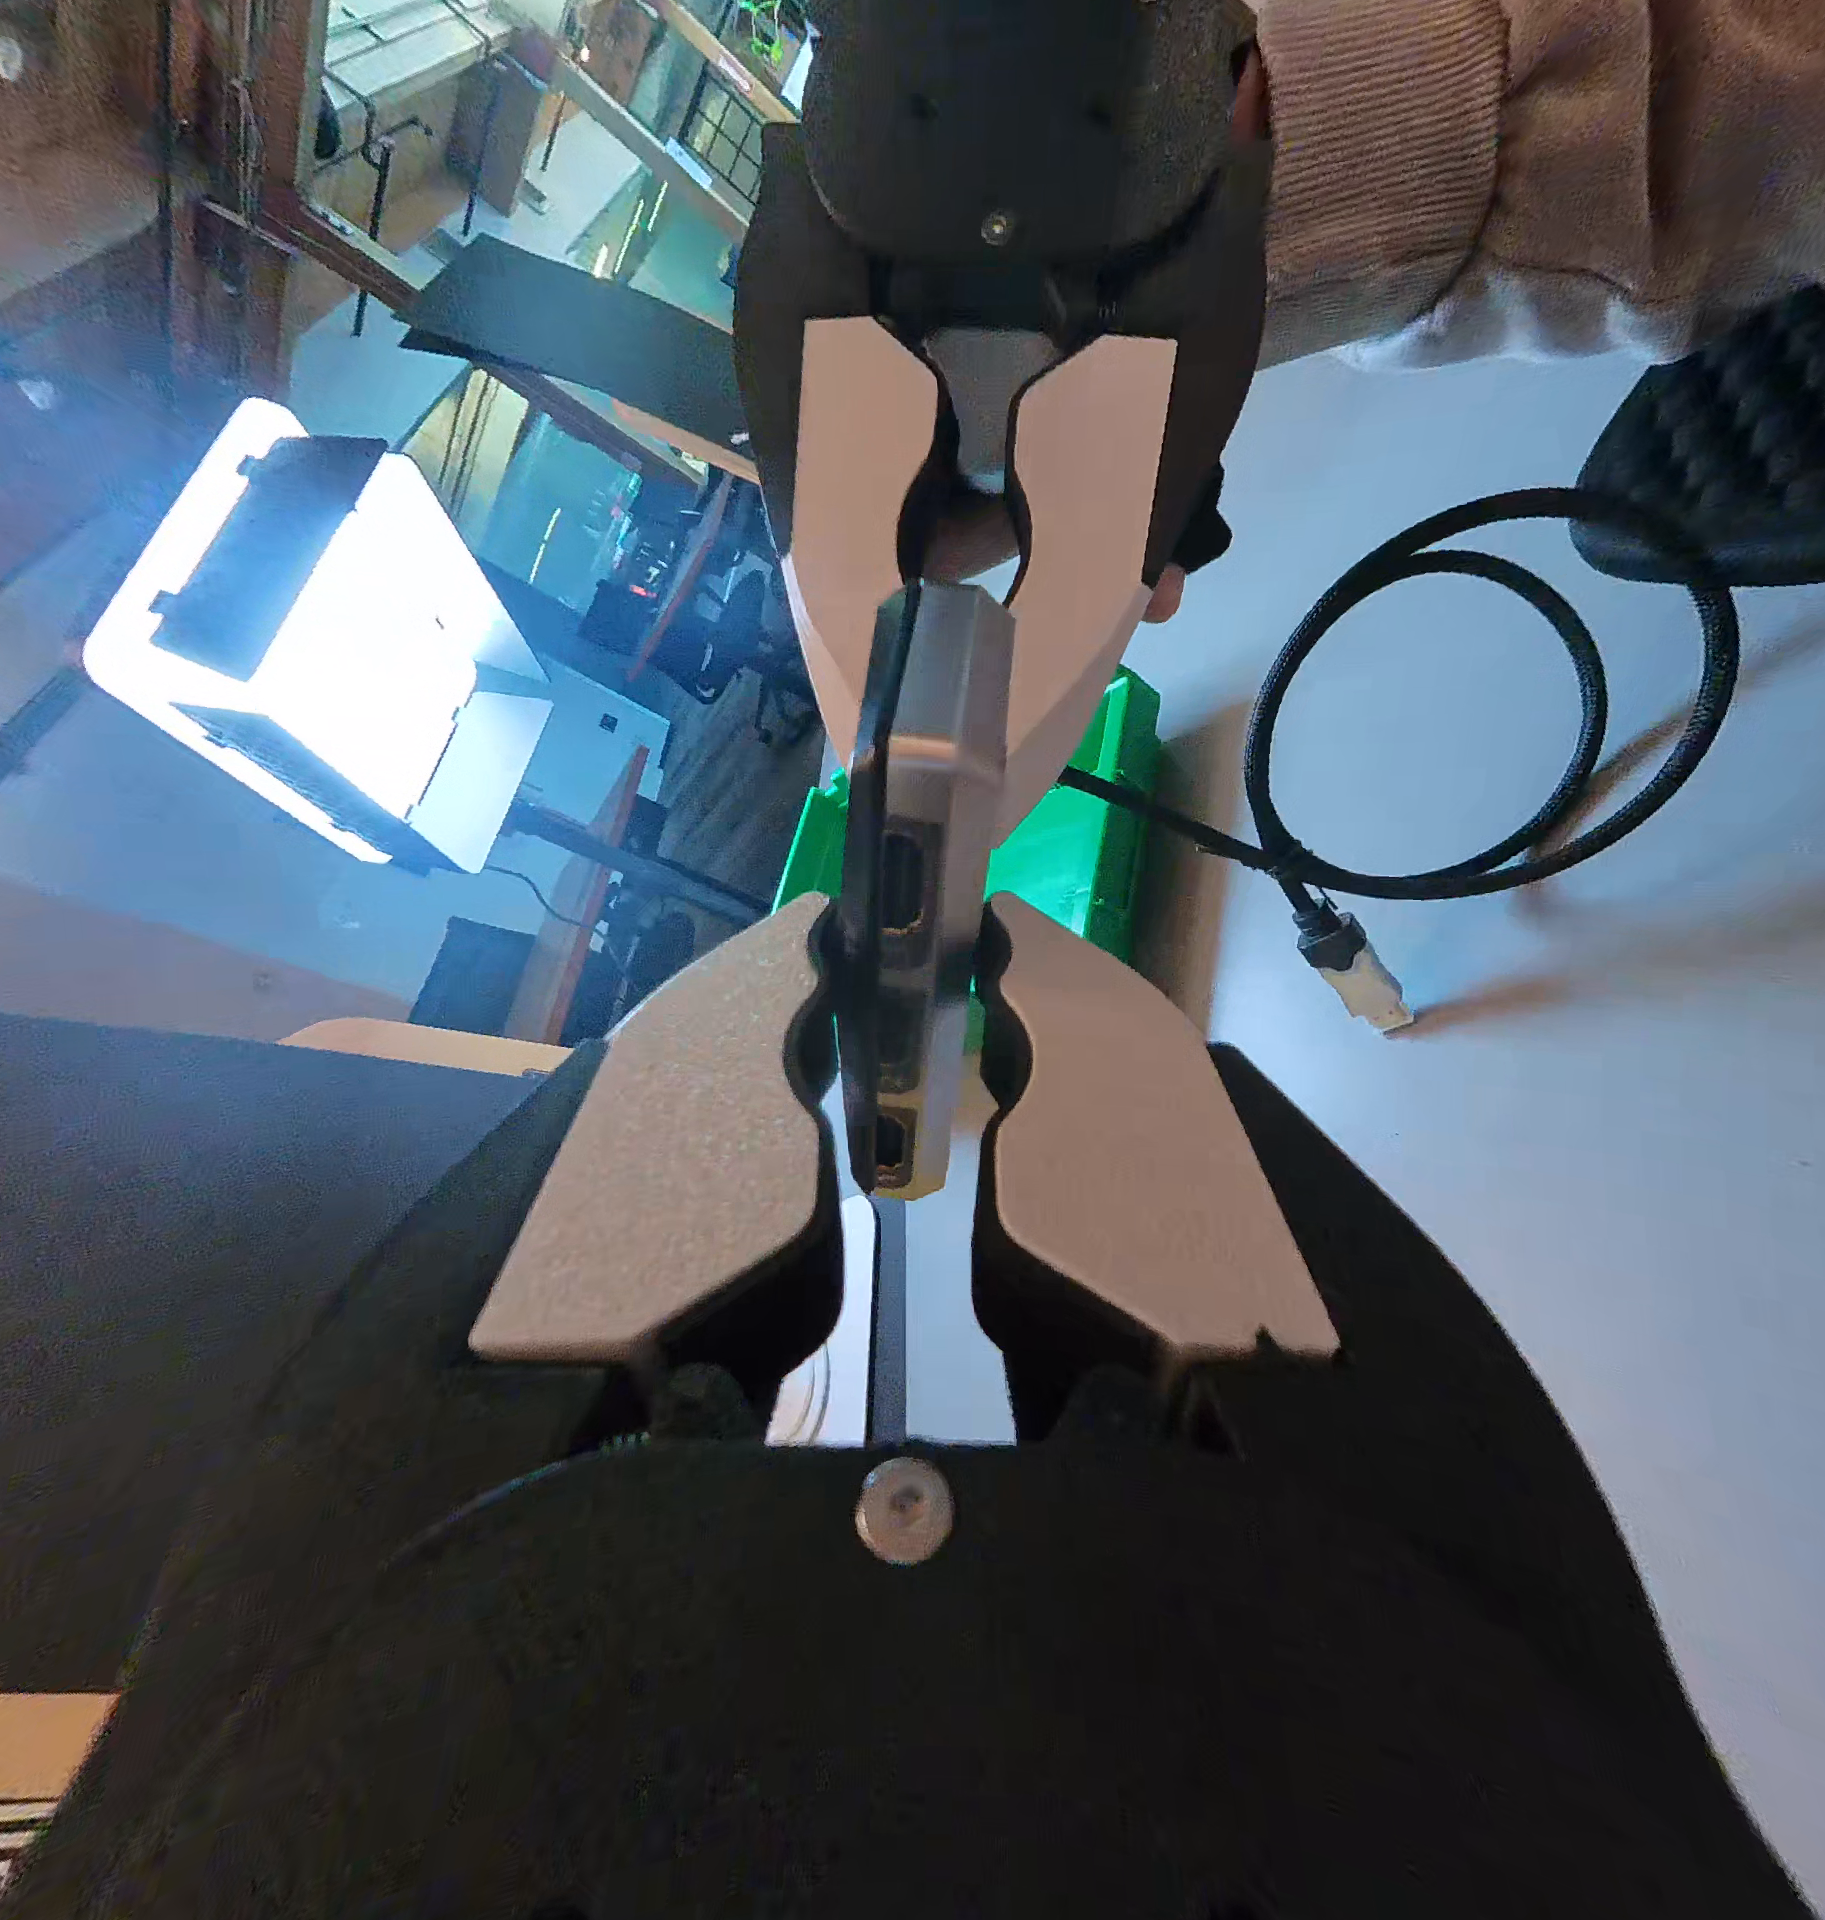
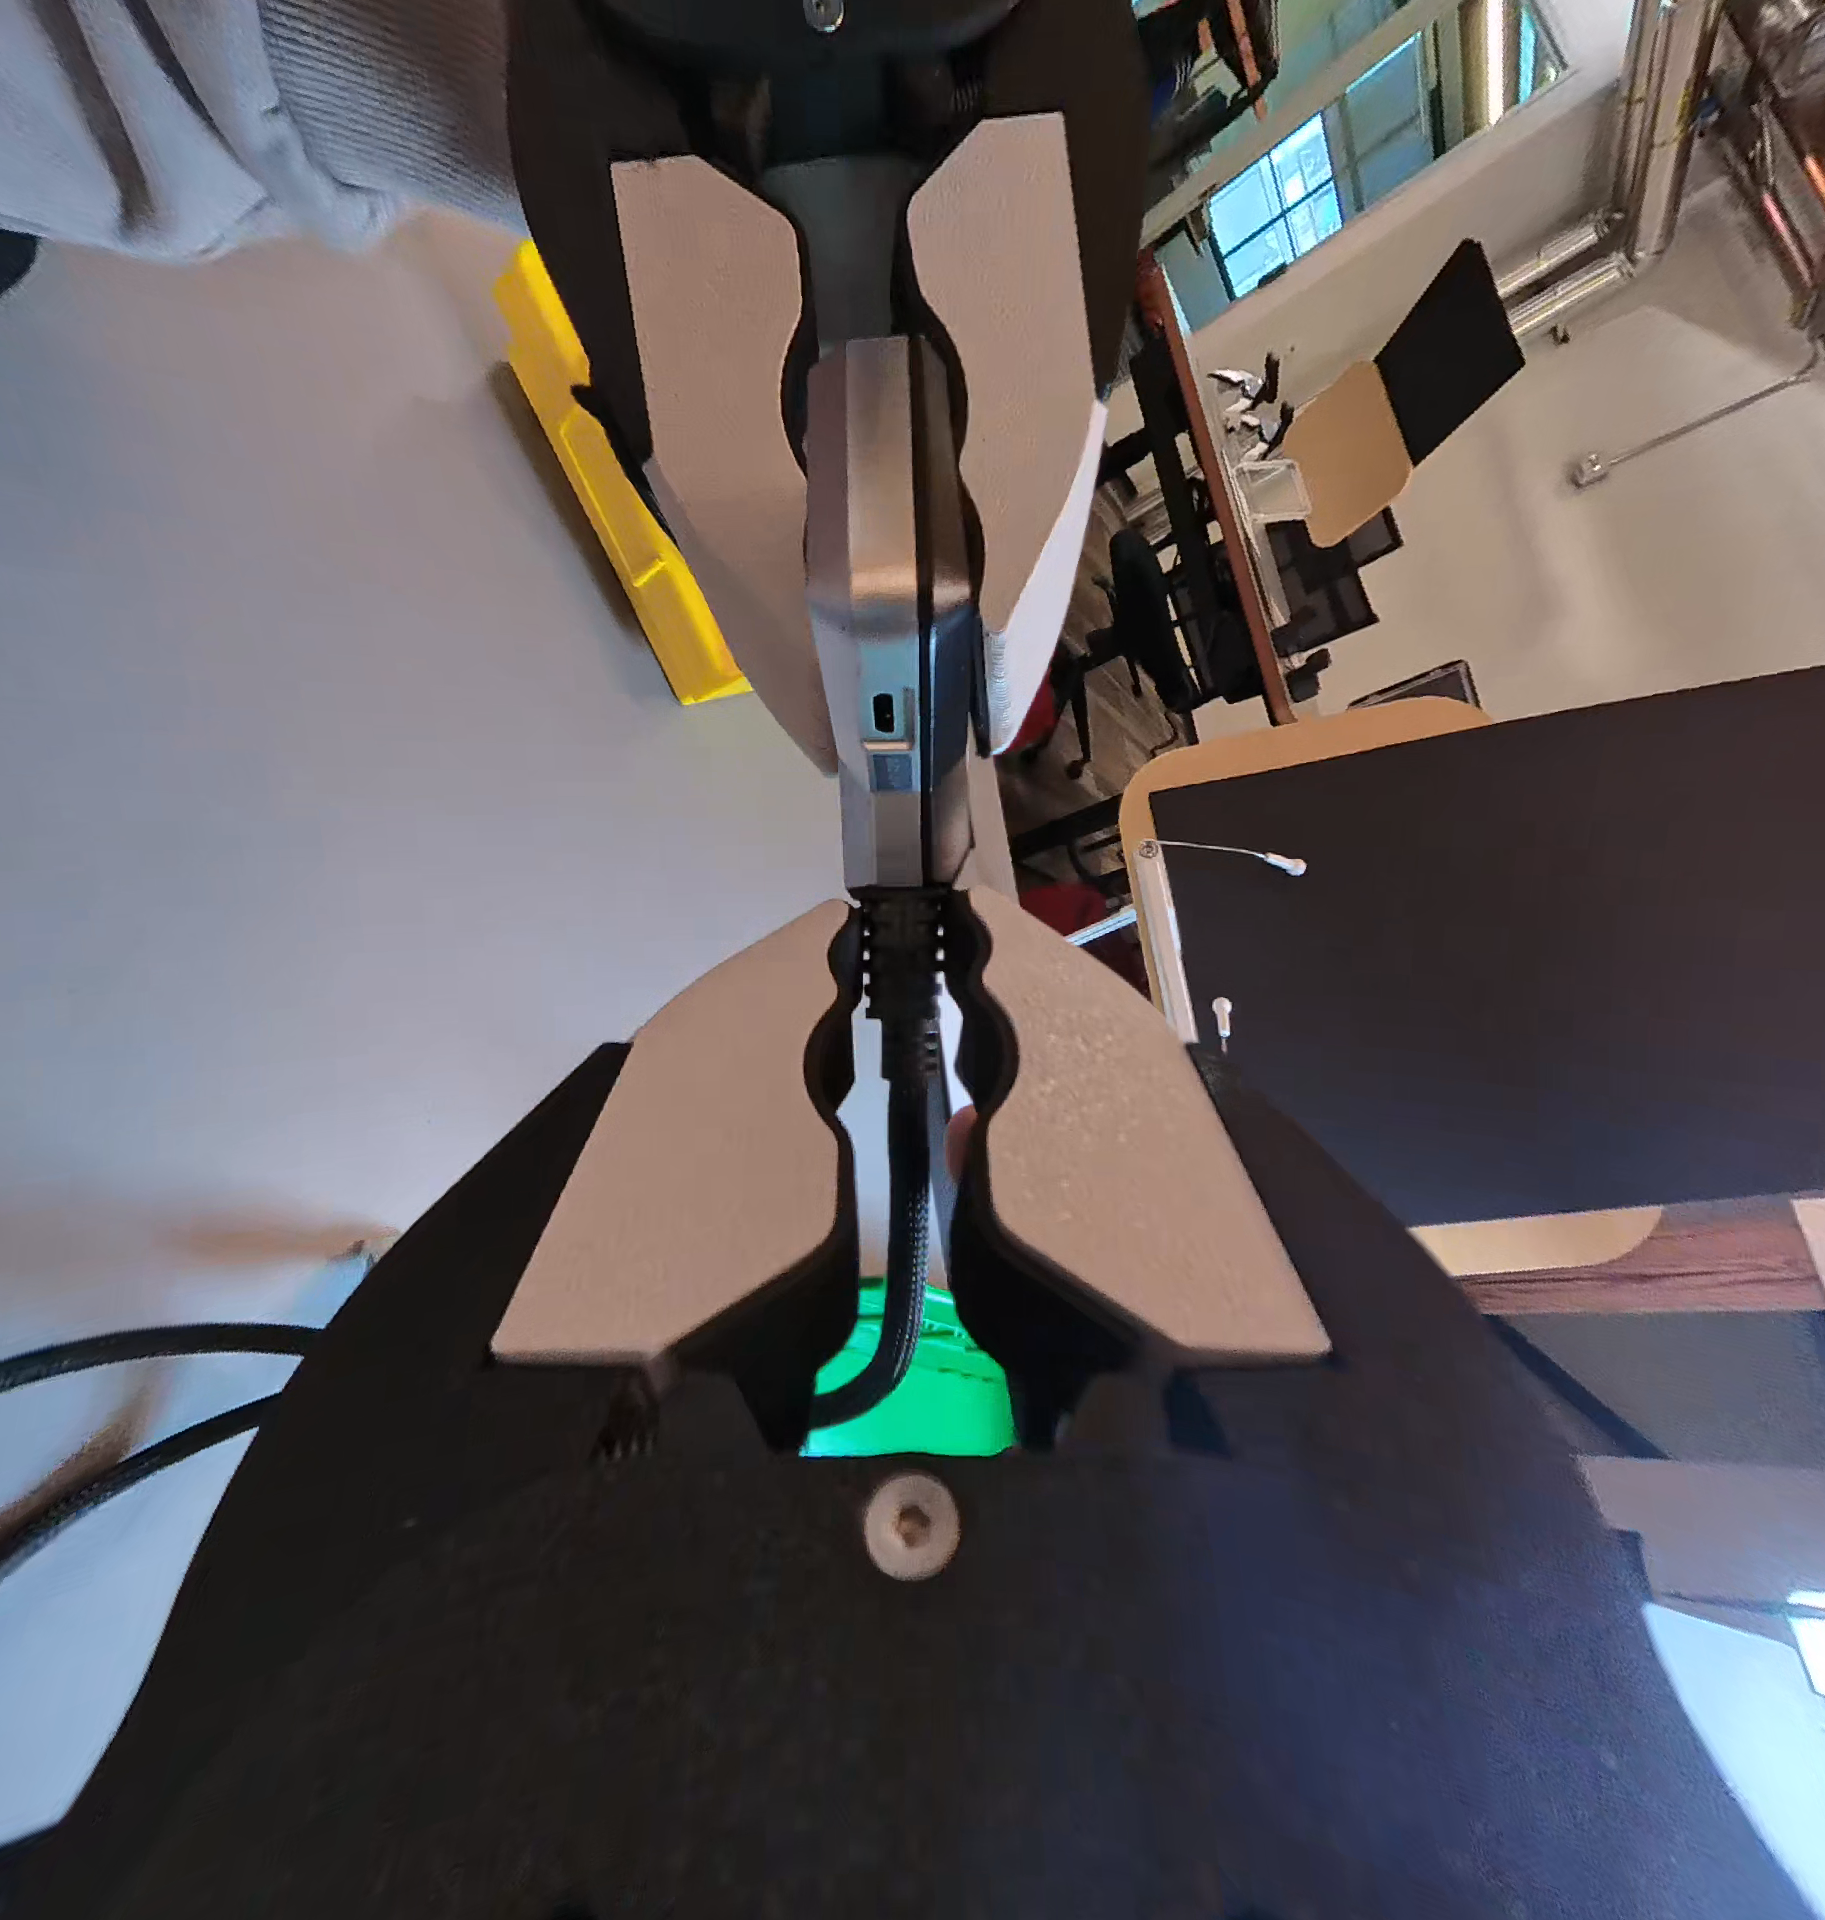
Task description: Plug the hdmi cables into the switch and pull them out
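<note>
- Left tongs point(image 1: 903, 966) pinch the HDMI switch point(image 1: 913, 883) by its flat sides, held up off the worktop point(image 1: 1510, 1195); two ports face the cam, both empty.
- Right tongs point(image 2: 903, 951) pinch the cable plug point(image 2: 900, 961), which meets the switch's far end; can't tell if seated.
- Risk: off-axis pull/push twists the switch out of the left grip or stresses the port.
- Second HDMI cable point(image 1: 1490, 727) lies loose on the worktop; its loop could snag.

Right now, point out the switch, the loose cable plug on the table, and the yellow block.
switch point(image 1: 923, 831): left wrist view, port face.
loose cable plug point(image 1: 1370, 992): left wrist view, silver shell.
yellow block point(image 2: 617, 499): right wrist view, long side.
</note>
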A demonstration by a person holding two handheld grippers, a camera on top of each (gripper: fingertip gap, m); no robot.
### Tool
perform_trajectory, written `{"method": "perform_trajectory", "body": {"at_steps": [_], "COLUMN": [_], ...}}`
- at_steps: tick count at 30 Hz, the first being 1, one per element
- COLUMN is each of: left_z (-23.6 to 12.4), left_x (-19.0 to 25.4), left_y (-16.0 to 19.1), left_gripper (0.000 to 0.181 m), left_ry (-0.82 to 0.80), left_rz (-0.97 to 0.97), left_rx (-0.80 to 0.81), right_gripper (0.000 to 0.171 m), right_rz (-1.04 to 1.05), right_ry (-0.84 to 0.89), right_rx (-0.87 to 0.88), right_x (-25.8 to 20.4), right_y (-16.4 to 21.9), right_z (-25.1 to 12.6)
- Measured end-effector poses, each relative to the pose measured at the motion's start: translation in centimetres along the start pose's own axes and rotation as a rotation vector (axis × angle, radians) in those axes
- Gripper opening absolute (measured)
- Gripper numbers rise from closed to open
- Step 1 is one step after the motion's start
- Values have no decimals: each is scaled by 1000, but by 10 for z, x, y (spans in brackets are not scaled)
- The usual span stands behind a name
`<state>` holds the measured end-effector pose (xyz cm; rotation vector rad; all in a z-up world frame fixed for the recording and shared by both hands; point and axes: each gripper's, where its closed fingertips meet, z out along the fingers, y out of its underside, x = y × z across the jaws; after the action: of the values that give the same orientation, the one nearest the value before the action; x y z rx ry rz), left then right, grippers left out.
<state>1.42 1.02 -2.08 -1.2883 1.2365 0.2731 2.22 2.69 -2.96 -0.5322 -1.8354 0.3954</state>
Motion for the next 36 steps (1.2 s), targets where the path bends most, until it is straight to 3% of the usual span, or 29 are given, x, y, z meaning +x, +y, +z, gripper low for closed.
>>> {"method": "perform_trajectory", "body": {"at_steps": [7, 13, 15, 17, 20, 25, 28, 30, 33, 36], "left_z": [-5, -9, -7, -5, -5, 6, 14, 23, 31, 22], "left_x": [4, 9, 13, 15, 12, 9, 14, 19, 32, 29], "left_y": [-19, -40, -45, -48, -38, 15, 16, 13, 14, 6], "left_gripper": [23, 22, 22, 22, 22, 22, 29, 32, 23, 23], "left_ry": [41, 78, 90, 98, 98, 30, 31, 45, 103, 120], "left_rz": [-65, -98, -94, -90, -101, 56, 83, 57, 42, -14], "left_rx": [165, 282, 299, 307, 249, -124, -192, -184, -136, 9], "right_gripper": [19, 34, 34, 23, 23, 23, 23, 23, 23, 23], "right_rz": [-8, 7, 2, -25, 4, -22, 6, 10, 1, 53], "right_ry": [3, -40, -45, -29, -43, -21, -51, -86, -123, -165], "right_rx": [68, 142, 161, 163, 111, -259, -403, -395, -359, -139], "right_x": [-2, -10, -14, -15, -13, -10, -18, -26, -31, -29], "right_y": [-9, -21, -26, -27, -21, 31, 49, 46, 44, 24], "right_z": [-1, -2, 2, 5, 8, 13, 15, 19, 19, 15]}}
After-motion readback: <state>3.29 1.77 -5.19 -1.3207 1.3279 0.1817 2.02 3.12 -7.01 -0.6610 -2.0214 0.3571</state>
